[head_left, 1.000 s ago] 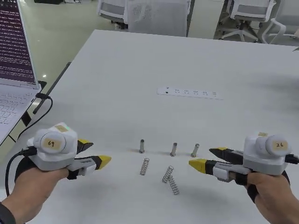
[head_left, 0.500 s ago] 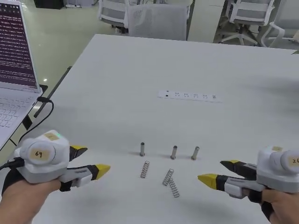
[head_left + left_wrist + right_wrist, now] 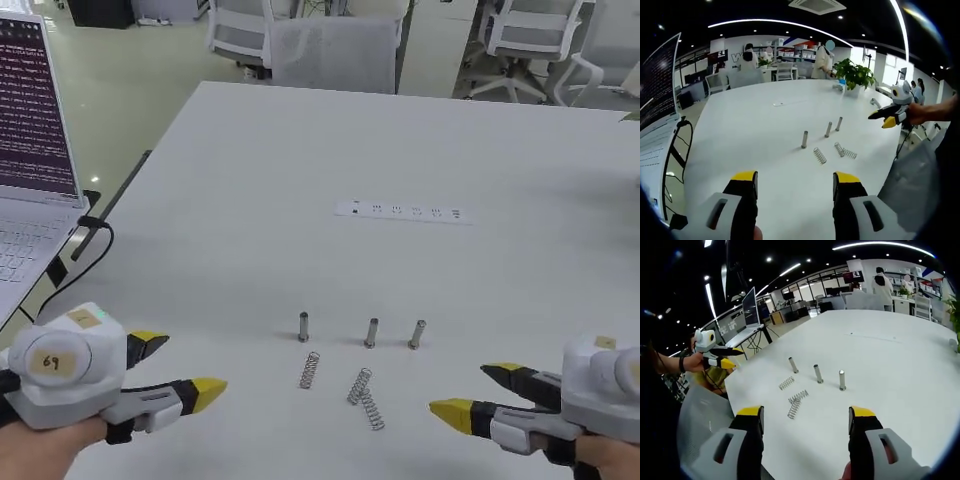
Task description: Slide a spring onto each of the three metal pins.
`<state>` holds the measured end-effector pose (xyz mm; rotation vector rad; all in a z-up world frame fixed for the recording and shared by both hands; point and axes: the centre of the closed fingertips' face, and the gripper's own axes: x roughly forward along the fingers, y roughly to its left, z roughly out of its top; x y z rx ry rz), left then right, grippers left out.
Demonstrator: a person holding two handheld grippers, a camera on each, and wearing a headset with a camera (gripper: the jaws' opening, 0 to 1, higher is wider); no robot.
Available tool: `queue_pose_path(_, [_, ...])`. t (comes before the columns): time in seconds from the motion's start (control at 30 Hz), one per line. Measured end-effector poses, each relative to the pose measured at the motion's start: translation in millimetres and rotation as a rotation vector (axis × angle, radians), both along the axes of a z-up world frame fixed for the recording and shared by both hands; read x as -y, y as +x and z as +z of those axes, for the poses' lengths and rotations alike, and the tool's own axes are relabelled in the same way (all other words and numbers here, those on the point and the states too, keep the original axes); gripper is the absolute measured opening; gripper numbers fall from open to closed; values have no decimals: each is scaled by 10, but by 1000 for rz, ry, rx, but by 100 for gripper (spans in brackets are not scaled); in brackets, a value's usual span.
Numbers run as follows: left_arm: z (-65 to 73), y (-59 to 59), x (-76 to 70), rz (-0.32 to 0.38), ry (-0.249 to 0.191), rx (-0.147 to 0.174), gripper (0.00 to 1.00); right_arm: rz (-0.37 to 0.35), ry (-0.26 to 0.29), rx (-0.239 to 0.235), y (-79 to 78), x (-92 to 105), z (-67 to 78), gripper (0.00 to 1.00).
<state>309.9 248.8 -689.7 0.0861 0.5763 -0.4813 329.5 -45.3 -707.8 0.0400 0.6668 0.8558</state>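
Three short metal pins stand upright in a row on the white table: left pin (image 3: 303, 326), middle pin (image 3: 371, 332), right pin (image 3: 417, 334). In front of them lie three loose springs: one alone (image 3: 309, 369) and two crossing each other (image 3: 359, 385) (image 3: 372, 408). My left gripper (image 3: 178, 367) hovers low at the near left, open and empty. At the near right my right gripper (image 3: 475, 390) is open and empty too. The pins (image 3: 804, 139) and springs (image 3: 819, 155) lie ahead of the left jaws, and the pins (image 3: 816, 373) and springs (image 3: 794, 405) lie ahead of the right jaws.
An open laptop (image 3: 30, 140) sits at the far left with a black cable (image 3: 85, 235) running off the table edge. A white power strip (image 3: 402, 212) lies beyond the pins. Office chairs (image 3: 330, 45) stand behind the table's far edge.
Both grippers have drawn back toward the near table edge and apart from the pins and springs. The pins and springs have not moved on the table.
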Motion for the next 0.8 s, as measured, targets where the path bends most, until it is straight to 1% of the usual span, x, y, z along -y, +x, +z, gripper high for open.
queue_pose_path(0.17, [22,-66,15,3,1,-3,57,17,-19,-6,-66,-1,-33,70])
queue_pose_path(0.37, [11,-67,29,-8,4,-9,59,13,-18,-10,-105,3,-30,72])
queue_pose_path(0.47, [24,-64,62,-12,-3,-8,59,10,-18,-11,-120,10,-27,73])
queue_pose_path(0.67, [9,-42,156,-31,-9,-10,60,6,-24,-13,-139,30,-37,73])
queue_pose_path(0.73, [20,-18,188,-34,-30,-11,61,5,-23,-14,-145,37,-37,73])
queue_pose_path(0.77, [19,-7,198,-36,-27,-10,61,4,-24,-14,-151,41,-36,73])
queue_pose_path(0.8, [6,-3,215,-46,-12,-12,60,3,-26,-14,-157,51,-39,73])
